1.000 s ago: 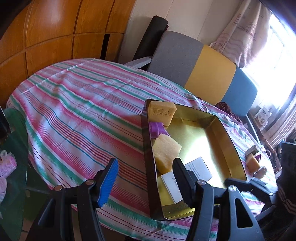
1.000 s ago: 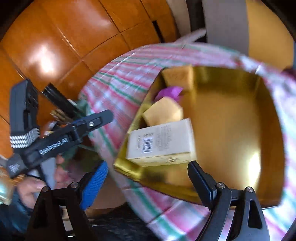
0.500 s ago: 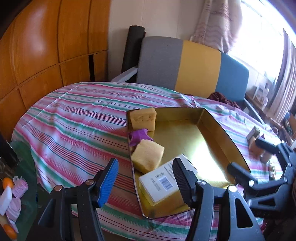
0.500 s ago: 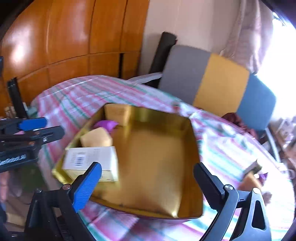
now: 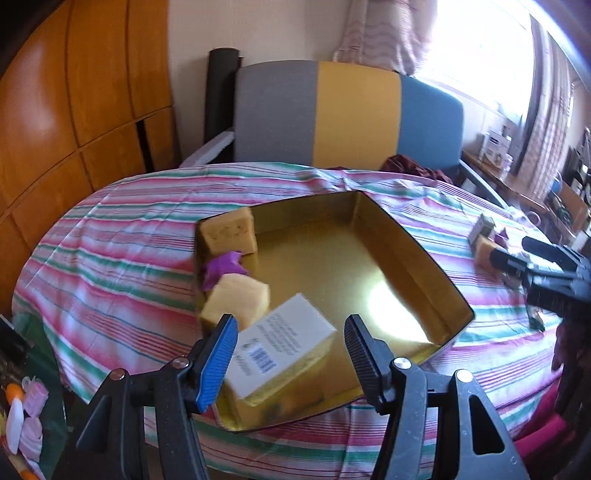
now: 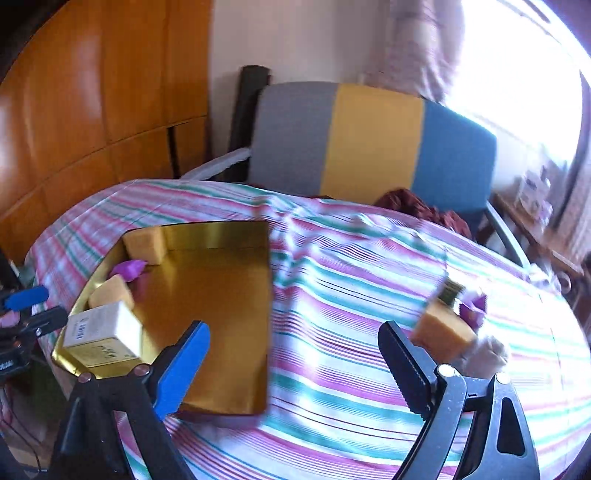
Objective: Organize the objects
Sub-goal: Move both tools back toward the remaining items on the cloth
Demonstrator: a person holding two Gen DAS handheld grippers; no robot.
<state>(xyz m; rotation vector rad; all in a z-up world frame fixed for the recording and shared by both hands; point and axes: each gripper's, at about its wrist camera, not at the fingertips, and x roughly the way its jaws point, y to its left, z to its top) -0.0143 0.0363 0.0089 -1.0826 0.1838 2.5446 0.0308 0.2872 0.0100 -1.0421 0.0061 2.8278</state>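
Yellow sponge [image 6: 443, 332] beside right gripper [image 6: 295, 347]

A grey, yellow and blue chair back [image 5: 354, 114] stood beyond the table's far edge. Wooden cabinet panels [image 5: 74, 92] lined the left wall; pink curtains [image 5: 388, 33] hung by a bright window [image 5: 480, 48]

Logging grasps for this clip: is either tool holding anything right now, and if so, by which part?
Nothing is held. The left tool hangs open above the white box in the gold tray; the right tool is open over the striped cloth.

Glossy gold metal tray [image 5: 413, 258], striped cloth tablecloth [image 5: 122, 258], matt cardboard box [image 5: 284, 343], glossy wood panelling [image 5: 74, 92]
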